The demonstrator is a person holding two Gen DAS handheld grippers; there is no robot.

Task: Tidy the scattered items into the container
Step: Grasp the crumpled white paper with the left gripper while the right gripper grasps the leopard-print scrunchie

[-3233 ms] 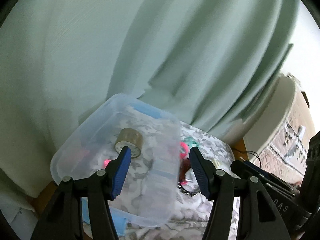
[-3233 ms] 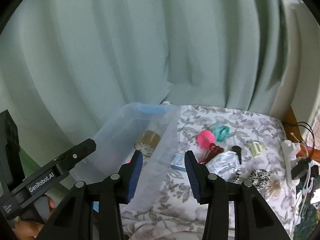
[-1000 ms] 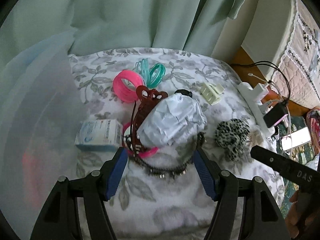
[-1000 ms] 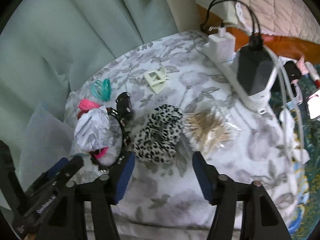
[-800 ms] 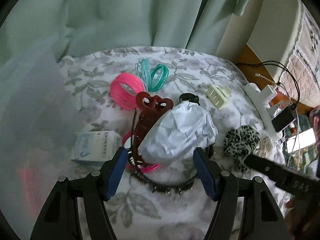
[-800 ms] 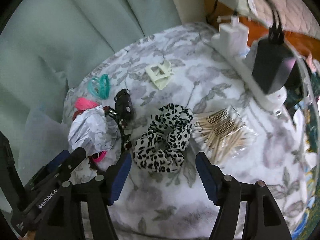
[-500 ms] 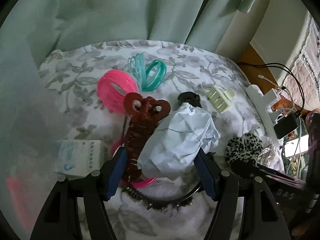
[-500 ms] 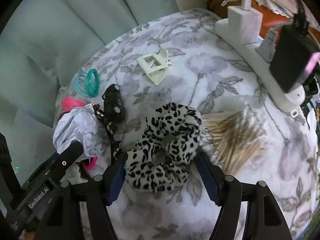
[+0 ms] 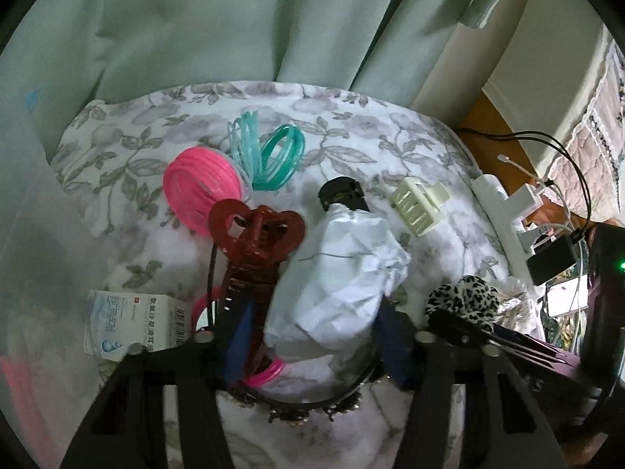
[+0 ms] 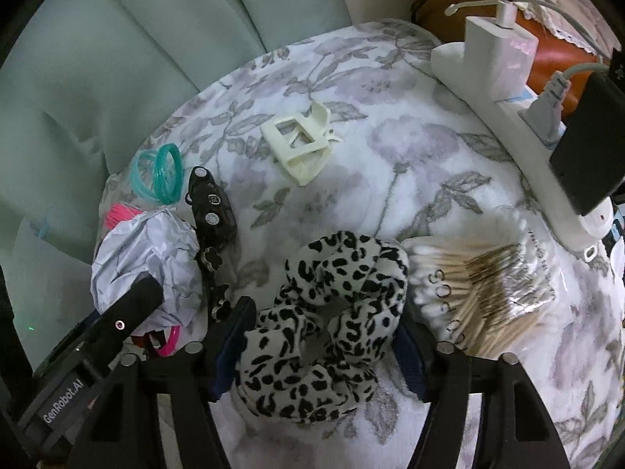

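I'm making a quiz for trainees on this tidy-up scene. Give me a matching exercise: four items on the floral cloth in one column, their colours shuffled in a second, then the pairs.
Items:
1. coiled hair ties
2. scrunchie
3. large claw clip
4. small claw clip

Colours:
A. cream
B. dark red
C. pink
D. black-and-white leopard print

Pairs: 1-C, 2-D, 3-B, 4-A

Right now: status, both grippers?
Left gripper open, straddling crumpled paper. Right gripper open, straddling leopard scrunchie. Red hair claw touches the paper.
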